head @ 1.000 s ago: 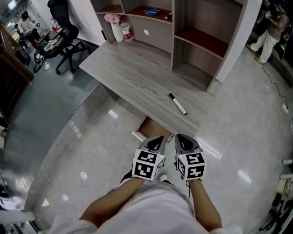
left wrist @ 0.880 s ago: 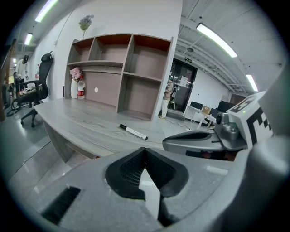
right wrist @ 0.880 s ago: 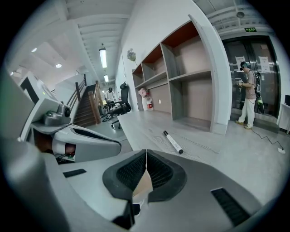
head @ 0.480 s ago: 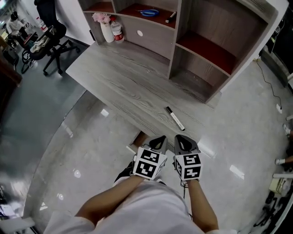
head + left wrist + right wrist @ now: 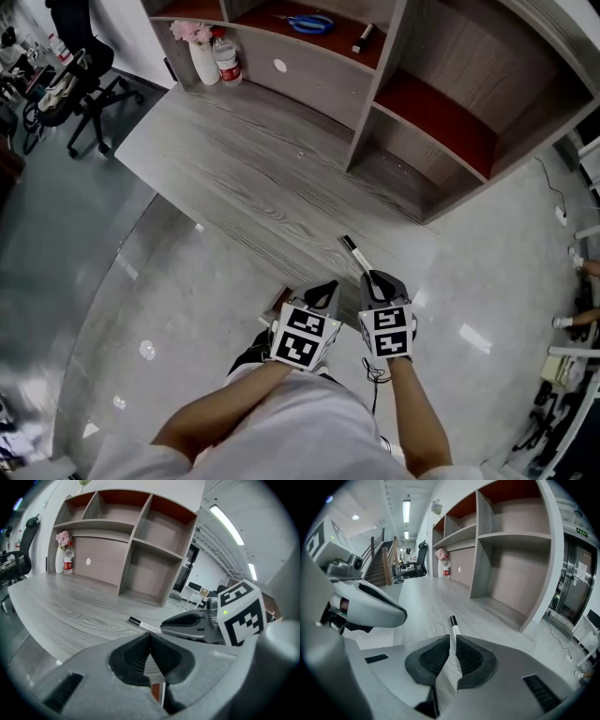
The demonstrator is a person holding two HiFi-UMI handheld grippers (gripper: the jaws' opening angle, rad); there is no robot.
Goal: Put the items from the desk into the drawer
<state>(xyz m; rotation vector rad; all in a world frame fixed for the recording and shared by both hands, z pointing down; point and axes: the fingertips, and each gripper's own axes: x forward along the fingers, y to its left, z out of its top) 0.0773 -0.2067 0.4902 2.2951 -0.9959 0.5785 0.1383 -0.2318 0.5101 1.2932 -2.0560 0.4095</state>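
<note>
The glossy grey floor (image 5: 141, 309) spreads under everything, and over it runs the long grey wood-grain desk (image 5: 253, 169), set slantwise across my head view. At its far side stands the open shelf unit (image 5: 450, 56), grey outside and red-brown within. A black office chair (image 5: 75, 66) sits off the desk's far left end, apart from it. Nearer to me, my two grippers hang side by side over the desk's front edge, each with its marker cube facing up. My left gripper (image 5: 327, 285) has its pads pressed together at the tips with nothing between them; its own view shows them meeting over the desk's edge. Just below that edge, beside it, is a small brown sliver that may be the drawer (image 5: 280, 300), though I cannot tell for sure. My right gripper (image 5: 373, 276) holds its pads a narrow slit apart, and through the slit I see only wood grain. Far off at the back left corner of the desk stand a white vase of pink flowers (image 5: 199, 54) and, just beside it, a small bottle (image 5: 225, 62) with a red label. Blue-handled scissors (image 5: 309, 22) lie on a shelf of the unit. Smallest is the marker (image 5: 353, 253), white with a black cap, lying flat on the desk near its front edge. Its capped end points away from me and its near end reaches the tips of my right gripper, in line with the slit; I cannot tell whether they touch it.
</note>
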